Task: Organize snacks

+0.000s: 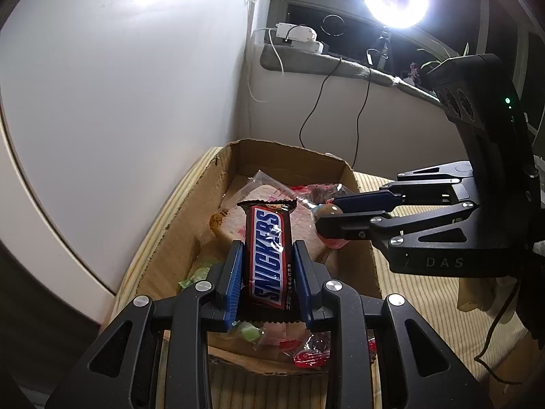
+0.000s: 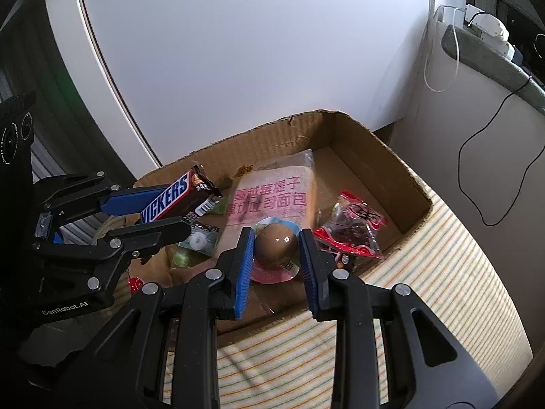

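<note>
Brown Snickers bar (image 1: 269, 259) clamped between left jaws.

The chocolate bar (image 1: 269, 255) wears a glossy plastic wrapper with crimped ends. The box (image 2: 391, 156) is matt brown cardboard, its edges torn and rough. The bread bag (image 2: 272, 201) is clear, shiny film. The striped cloth (image 2: 442, 272) looks woven and matt. The packaged egg (image 2: 276, 245) shines smooth under clear plastic.
</note>
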The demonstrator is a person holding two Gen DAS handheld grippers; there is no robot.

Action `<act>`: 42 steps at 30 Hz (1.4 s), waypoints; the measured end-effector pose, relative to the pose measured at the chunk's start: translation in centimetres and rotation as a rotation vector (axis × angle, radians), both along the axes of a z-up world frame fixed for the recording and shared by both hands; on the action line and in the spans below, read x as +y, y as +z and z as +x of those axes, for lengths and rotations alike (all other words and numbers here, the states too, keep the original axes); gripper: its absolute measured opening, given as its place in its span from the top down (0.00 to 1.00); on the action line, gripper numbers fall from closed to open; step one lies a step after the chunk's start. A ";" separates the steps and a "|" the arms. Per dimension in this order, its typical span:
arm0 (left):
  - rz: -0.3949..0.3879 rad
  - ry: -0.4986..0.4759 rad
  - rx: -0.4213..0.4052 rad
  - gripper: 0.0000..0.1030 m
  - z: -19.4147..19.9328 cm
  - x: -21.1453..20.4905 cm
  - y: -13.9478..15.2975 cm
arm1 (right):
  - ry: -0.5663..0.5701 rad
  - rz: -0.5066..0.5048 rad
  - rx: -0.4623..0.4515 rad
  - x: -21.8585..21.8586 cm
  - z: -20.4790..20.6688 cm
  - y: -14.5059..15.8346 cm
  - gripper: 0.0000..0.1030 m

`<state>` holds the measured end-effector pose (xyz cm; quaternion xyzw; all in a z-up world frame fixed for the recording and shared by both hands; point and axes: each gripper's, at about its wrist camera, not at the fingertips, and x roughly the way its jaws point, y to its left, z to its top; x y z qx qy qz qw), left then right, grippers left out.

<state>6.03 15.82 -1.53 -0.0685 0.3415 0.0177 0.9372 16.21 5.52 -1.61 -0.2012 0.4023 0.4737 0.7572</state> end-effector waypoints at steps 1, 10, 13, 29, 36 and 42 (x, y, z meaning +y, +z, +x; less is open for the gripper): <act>-0.002 0.003 0.000 0.74 0.0 0.1 0.0 | 0.001 0.001 -0.002 0.1 -0.1 0.0 0.72; 0.008 0.015 -0.010 0.74 -0.3 0.2 0.6 | 0.000 0.010 -0.022 0.2 -0.5 0.4 0.61; 0.012 0.018 -0.015 0.74 -0.6 0.1 0.9 | -0.009 0.018 -0.025 -0.1 -0.5 0.8 0.59; 0.049 0.068 -0.035 0.41 -2.8 -0.6 2.2 | -0.085 0.064 -0.058 -3.0 -1.7 2.4 0.21; 0.079 0.109 -0.039 0.30 -3.7 -0.9 2.4 | -0.145 0.086 -0.090 -4.4 -3.1 3.3 0.16; 0.130 0.148 -0.055 0.24 -5.4 -1.8 2.9 | -0.205 0.102 -0.137 -5.8 -4.5 4.0 0.07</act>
